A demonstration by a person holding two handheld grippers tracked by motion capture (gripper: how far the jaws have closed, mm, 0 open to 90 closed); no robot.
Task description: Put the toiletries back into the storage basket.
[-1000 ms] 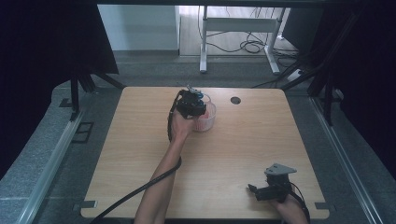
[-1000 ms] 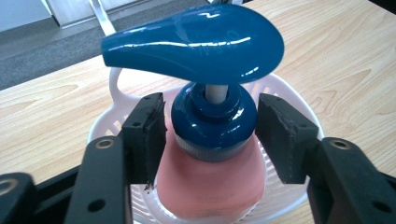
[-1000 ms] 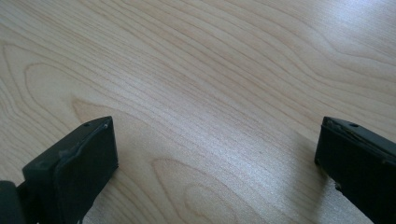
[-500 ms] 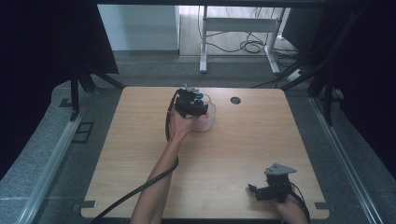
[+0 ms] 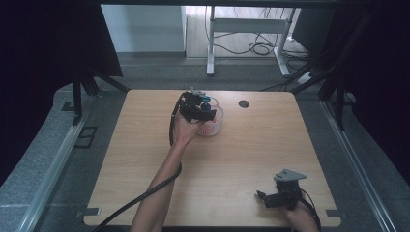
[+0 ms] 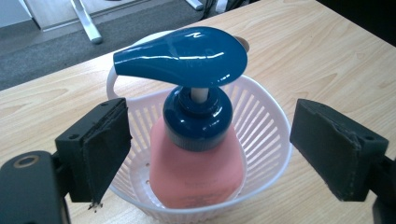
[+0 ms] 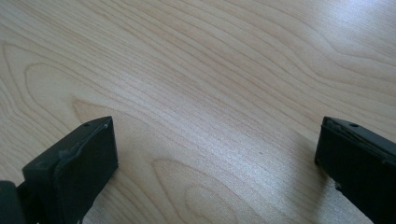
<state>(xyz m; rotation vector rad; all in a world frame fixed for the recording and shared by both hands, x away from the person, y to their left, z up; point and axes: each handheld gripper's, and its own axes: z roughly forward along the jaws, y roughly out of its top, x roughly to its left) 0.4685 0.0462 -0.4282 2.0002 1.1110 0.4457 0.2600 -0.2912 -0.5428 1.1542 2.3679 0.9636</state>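
Observation:
A pink pump bottle (image 6: pixel 196 175) with a glossy blue pump head (image 6: pixel 187 51) stands upright inside a small white slotted basket (image 6: pixel 268 130). My left gripper (image 6: pixel 210 156) is open, its two black jaws standing apart on either side of the bottle's blue collar without touching it. From above, the left gripper (image 5: pixel 202 110) hovers over the basket (image 5: pixel 212 126) at the table's far middle. My right gripper (image 7: pixel 215 163) is open over bare wood, seen from above near the front right edge, right gripper (image 5: pixel 270 197).
The wooden table (image 5: pixel 232 159) has a round cable hole (image 5: pixel 243 104) at the back, right of the basket. A black cable (image 5: pixel 140 198) trails from the left gripper along the forearm to the front edge. Dark curtains and a grey floor surround the table.
The left hand has shifted very slightly over the basket. The right gripper has stayed in place.

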